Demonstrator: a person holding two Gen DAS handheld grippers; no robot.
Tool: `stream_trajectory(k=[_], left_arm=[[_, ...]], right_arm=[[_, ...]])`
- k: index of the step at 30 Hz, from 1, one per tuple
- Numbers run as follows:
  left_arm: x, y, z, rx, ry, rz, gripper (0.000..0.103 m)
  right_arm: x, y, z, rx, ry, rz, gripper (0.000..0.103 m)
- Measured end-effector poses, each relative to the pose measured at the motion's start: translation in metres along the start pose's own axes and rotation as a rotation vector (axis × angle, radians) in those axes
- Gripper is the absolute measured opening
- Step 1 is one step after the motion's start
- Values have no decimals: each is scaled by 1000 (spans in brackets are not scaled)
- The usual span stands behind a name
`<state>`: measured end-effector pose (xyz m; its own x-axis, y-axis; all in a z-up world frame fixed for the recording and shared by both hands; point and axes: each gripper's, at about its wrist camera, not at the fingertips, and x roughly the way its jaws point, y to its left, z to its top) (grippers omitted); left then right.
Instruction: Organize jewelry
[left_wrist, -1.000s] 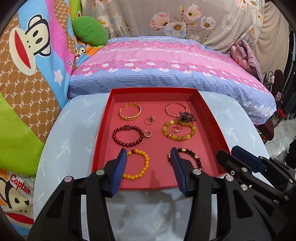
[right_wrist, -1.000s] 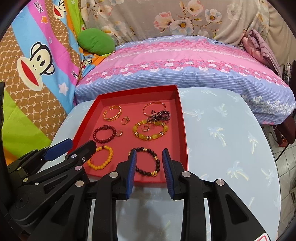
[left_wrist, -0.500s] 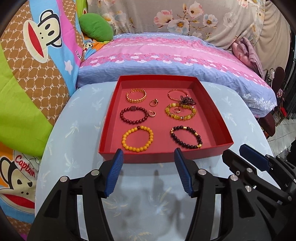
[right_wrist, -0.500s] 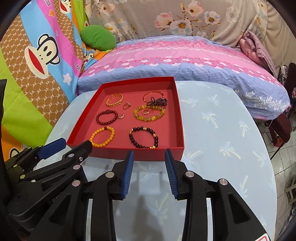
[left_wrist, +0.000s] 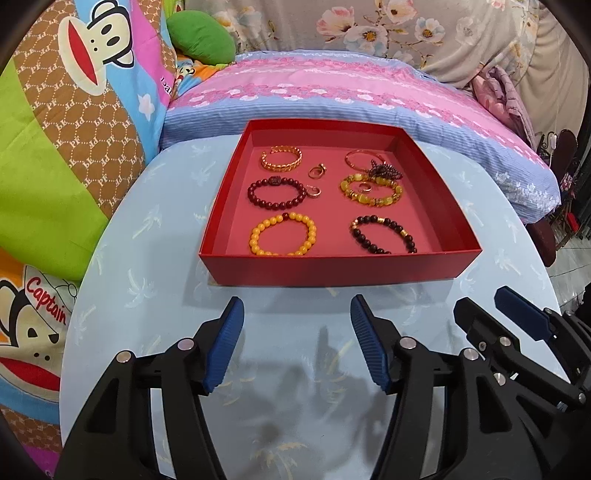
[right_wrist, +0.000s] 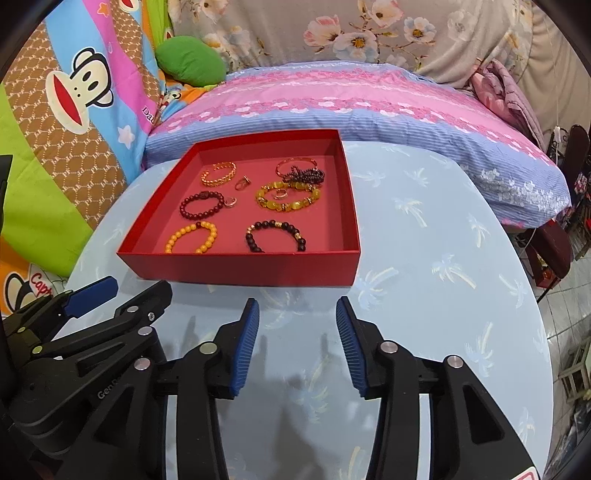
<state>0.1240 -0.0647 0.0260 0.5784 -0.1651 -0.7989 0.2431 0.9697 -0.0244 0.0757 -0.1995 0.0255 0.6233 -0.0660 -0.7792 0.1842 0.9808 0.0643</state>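
A red tray (left_wrist: 332, 271) (right_wrist: 240, 266) sits on the round pale blue table. Inside lie a yellow bead bracelet (left_wrist: 283, 234) (right_wrist: 191, 237), a dark bead bracelet (left_wrist: 382, 235) (right_wrist: 276, 236), a dark red bead bracelet (left_wrist: 277, 192), a gold chain bracelet (left_wrist: 281, 158), a yellow-green stone bracelet (left_wrist: 370, 189), a thin gold bangle with a dark tangled chain (left_wrist: 384, 170), and small rings (left_wrist: 317, 170). My left gripper (left_wrist: 295, 345) is open and empty, above the table in front of the tray. My right gripper (right_wrist: 297, 347) is open and empty, beside it to the right.
The table (right_wrist: 424, 258) has palm-tree print. A bed with a pink and blue cover (left_wrist: 332, 96) borders the far side. Cartoon monkey bedding (left_wrist: 55, 129) hangs along the left. Floor and dark furniture (right_wrist: 554, 251) lie past the table's right edge.
Both grippers have drawn back from over the tray toward the table's near side. The tray looks farther away. The jewelry has not moved.
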Motion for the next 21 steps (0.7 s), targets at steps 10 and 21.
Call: stream_trajectory(k=[10,21], left_arm=[[5,8,-8,-26,6,53,77],[9,15,-13,-43,14,96,88]], right_arm=[[6,-9,-7,20,10,-23,65],[7,-9,-13,12,10,-46,82]])
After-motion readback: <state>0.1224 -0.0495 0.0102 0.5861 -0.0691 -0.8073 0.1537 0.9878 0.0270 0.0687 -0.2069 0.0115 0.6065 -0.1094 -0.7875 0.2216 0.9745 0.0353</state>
